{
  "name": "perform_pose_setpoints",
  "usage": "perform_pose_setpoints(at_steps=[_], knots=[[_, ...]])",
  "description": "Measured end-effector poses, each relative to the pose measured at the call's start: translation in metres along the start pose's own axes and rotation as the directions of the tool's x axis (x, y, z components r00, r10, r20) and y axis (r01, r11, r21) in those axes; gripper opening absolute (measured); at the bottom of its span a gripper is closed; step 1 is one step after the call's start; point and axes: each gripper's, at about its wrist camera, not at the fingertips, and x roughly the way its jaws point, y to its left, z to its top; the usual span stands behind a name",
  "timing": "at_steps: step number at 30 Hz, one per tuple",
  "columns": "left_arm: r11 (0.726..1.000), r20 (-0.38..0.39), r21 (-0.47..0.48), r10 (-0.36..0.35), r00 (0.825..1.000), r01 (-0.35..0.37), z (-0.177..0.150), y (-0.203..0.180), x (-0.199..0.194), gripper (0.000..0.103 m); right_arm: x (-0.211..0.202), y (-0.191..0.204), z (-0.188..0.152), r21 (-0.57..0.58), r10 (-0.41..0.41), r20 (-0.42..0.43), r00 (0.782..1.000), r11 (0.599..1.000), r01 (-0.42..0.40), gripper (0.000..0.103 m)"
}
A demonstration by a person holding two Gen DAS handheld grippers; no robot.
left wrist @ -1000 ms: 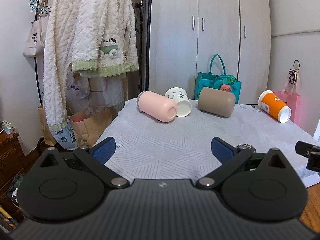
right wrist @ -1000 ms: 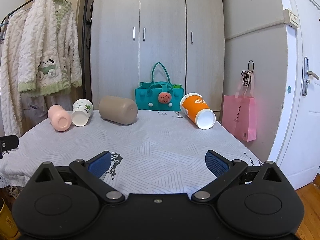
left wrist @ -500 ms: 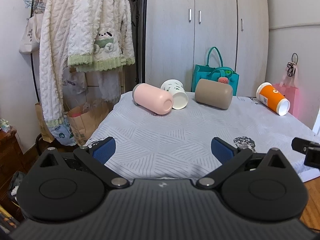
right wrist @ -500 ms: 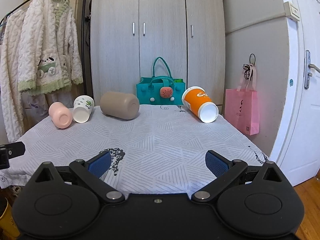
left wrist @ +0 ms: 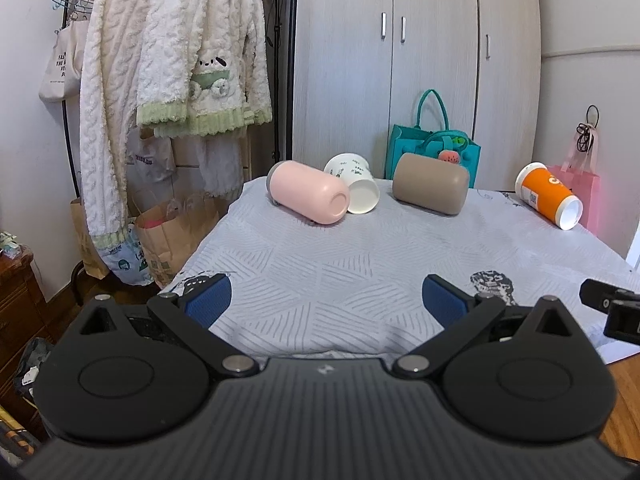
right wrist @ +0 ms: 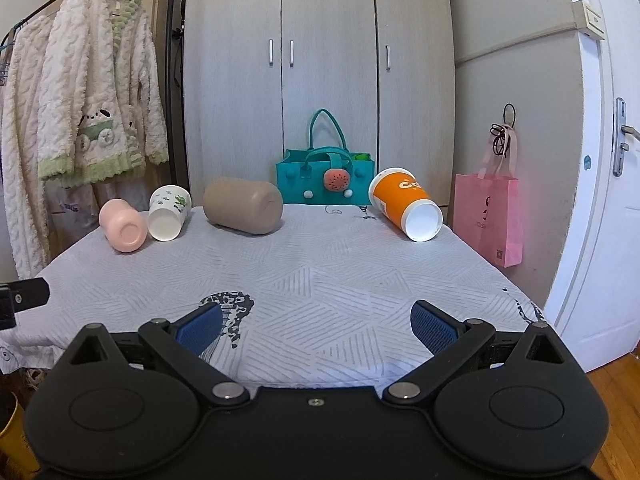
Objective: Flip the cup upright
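Observation:
Several cups lie on their sides along the far edge of the cloth-covered table (left wrist: 320, 264). From left: a pink cup (left wrist: 306, 192) (right wrist: 122, 230), a white printed cup (left wrist: 354, 188) (right wrist: 168, 218), a tan cup (left wrist: 430, 188) (right wrist: 242, 210) and an orange paper cup (left wrist: 548, 198) (right wrist: 406, 204). My left gripper (left wrist: 326, 300) is open and empty over the table's near left edge. My right gripper (right wrist: 316, 322) is open and empty over the near edge, well short of the cups.
A teal bag (right wrist: 324, 184) stands behind the cups against the wardrobe (right wrist: 320, 80). A clothes rack with fluffy robes (left wrist: 176, 60) and paper bags (left wrist: 168, 236) stands to the left. A pink bag (right wrist: 490, 216) hangs at the right by a door (right wrist: 608, 160).
Both grippers have stayed open and empty. The left view has shifted slightly, bringing the cups a little nearer; the right view sits a little lower and closer to the table.

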Motion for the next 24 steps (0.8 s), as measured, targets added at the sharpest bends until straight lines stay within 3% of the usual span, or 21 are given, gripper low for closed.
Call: perform_pose_setpoints(at_steps=[17,24], knots=[[1.0,-0.008,-0.002,0.006,1.0,-0.006,-0.001,0.001,0.005,0.103,0.0,0.003,-0.001,-0.014,0.006,-0.01,1.0,1.0,-0.007,0.102],[0.999,-0.027,-0.036,0.006,1.0,-0.007,0.019,0.016,0.003,0.103,0.0,0.008,0.009,-0.042,-0.007,-0.005,1.0,0.999,0.007,0.102]])
